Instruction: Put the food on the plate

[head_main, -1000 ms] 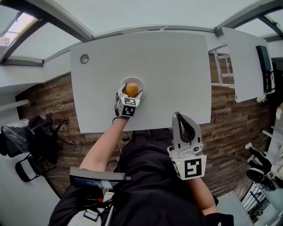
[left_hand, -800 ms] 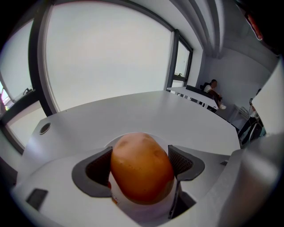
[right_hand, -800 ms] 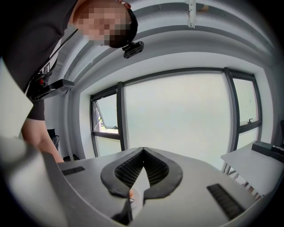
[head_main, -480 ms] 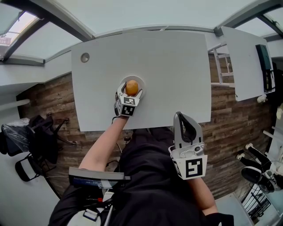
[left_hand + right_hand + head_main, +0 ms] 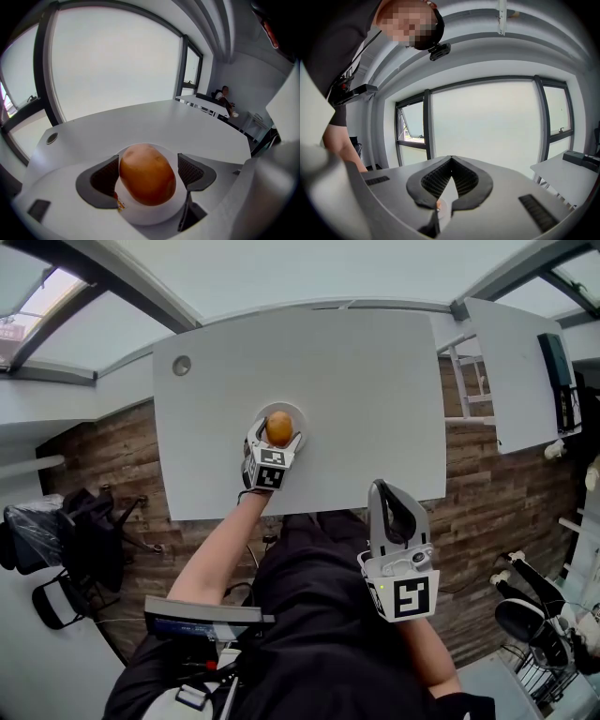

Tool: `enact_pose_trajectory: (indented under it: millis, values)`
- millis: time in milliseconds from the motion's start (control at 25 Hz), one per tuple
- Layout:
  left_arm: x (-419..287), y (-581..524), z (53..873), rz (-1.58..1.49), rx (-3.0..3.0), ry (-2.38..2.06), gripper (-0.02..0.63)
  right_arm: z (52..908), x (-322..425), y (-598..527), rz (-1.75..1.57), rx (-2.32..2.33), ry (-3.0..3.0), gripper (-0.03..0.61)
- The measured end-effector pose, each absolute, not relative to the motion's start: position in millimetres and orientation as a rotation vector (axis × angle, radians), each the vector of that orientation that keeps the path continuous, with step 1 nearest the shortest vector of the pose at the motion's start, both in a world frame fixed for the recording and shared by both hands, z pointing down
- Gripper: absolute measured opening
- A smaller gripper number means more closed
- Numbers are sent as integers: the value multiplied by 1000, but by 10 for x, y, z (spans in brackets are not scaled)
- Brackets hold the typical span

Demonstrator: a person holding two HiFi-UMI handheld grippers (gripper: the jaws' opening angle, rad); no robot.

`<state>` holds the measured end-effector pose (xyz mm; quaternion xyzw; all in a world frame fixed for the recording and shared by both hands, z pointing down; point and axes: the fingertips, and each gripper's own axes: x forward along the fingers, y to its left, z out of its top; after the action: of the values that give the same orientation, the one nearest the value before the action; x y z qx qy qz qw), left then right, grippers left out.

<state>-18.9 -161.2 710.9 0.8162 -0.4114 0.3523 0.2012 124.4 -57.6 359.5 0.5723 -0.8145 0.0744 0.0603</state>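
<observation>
Left tool: its jaws flank the potato. One pad touches it, and a sliver of white shows at the other, so I read the grip as let go rather than clamped.
Potato: it sits on the white plate, near the front of the desk.
Drag risk: if I pull back crooked, the touching pad could take the potato along.
Roll risk: the potato is rounded and the plate looks shallow, so a nudge might tip it over the rim.
Plate risk: a low jaw could catch the edge and slide the plate.
Right tool: jaws closed on nothing, off the desk's front edge and well apart from the plate. I judge it harmless.
</observation>
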Motion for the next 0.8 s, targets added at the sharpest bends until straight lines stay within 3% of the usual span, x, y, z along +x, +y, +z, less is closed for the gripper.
enact_pose_trajectory:
  millis: [800]
  values:
    - [-275,-1474,6886,928,2288,-1220,380,3477,1105,-399,185,1699,-2533,-3]
